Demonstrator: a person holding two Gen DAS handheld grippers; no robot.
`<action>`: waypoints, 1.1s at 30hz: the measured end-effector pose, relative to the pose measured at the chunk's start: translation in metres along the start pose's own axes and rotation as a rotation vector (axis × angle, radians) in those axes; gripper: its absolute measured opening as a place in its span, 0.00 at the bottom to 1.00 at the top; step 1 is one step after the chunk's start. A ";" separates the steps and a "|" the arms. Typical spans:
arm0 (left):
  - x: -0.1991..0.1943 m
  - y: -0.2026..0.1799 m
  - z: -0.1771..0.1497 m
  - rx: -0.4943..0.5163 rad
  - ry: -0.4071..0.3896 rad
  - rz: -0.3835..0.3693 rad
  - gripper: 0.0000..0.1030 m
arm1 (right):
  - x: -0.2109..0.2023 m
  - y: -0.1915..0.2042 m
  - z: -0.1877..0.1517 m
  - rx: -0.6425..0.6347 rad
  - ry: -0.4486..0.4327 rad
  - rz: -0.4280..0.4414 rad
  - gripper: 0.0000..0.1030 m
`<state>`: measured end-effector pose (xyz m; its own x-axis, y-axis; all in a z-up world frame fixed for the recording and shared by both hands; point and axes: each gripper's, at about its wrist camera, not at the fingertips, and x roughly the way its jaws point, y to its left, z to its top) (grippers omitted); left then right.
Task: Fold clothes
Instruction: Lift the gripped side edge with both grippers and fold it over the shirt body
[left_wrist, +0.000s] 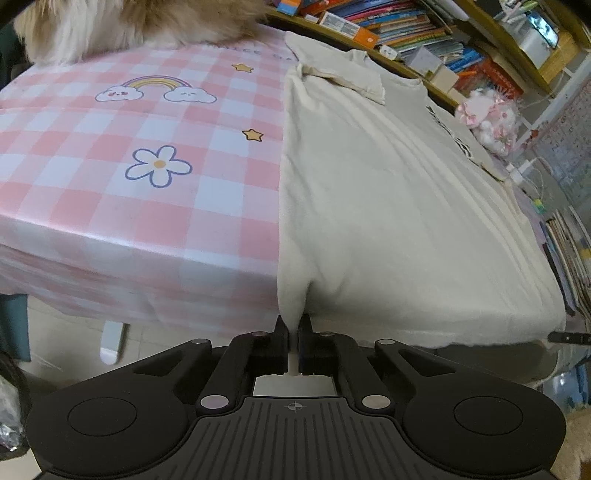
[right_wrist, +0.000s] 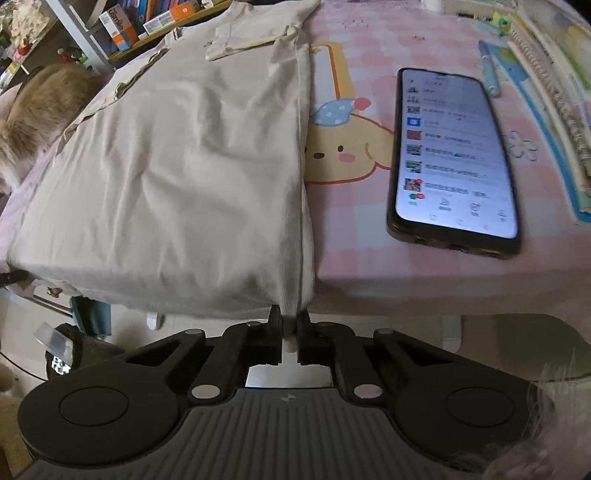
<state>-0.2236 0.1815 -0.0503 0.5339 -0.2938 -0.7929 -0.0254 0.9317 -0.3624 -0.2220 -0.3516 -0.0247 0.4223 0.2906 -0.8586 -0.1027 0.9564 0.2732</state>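
- A cream shirt (left_wrist: 388, 206) is laid lengthwise on a table covered with a pink checked tablecloth (left_wrist: 110, 177); its sides are folded inward, and a short sleeve (left_wrist: 351, 79) is seen lying across its far end.
- The near hem of the shirt is draped over the near table edge.
- The near left corner of the shirt's hem is pinched by the left gripper (left_wrist: 293, 325), whose jaws are closed narrowly on a fold of cloth.
- The near right corner of the hem is clamped by the right gripper (right_wrist: 290, 321), its jaws drawn tight on the seamed edge (right_wrist: 301, 221).
- A lit phone (right_wrist: 456, 155) is seen flat on the tablecloth, to the right of the shirt and apart from it.
- A furry animal (left_wrist: 122, 26) is seen at the far left of the shirt.
- Stacked books (left_wrist: 399, 29) are seen on shelving beyond the shirt's far end.
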 end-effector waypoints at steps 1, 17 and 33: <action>-0.004 0.000 -0.001 0.006 0.006 -0.006 0.02 | -0.005 0.000 -0.003 0.008 -0.006 0.002 0.06; -0.030 0.009 -0.031 -0.043 0.136 -0.161 0.02 | -0.052 -0.002 -0.038 0.254 0.022 0.076 0.06; -0.064 0.015 0.020 -0.224 -0.132 -0.419 0.02 | -0.090 -0.014 -0.024 0.433 -0.155 0.164 0.05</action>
<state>-0.2412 0.2187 0.0043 0.6393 -0.5905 -0.4926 0.0410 0.6658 -0.7450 -0.2801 -0.3903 0.0383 0.5641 0.3982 -0.7234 0.1907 0.7896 0.5833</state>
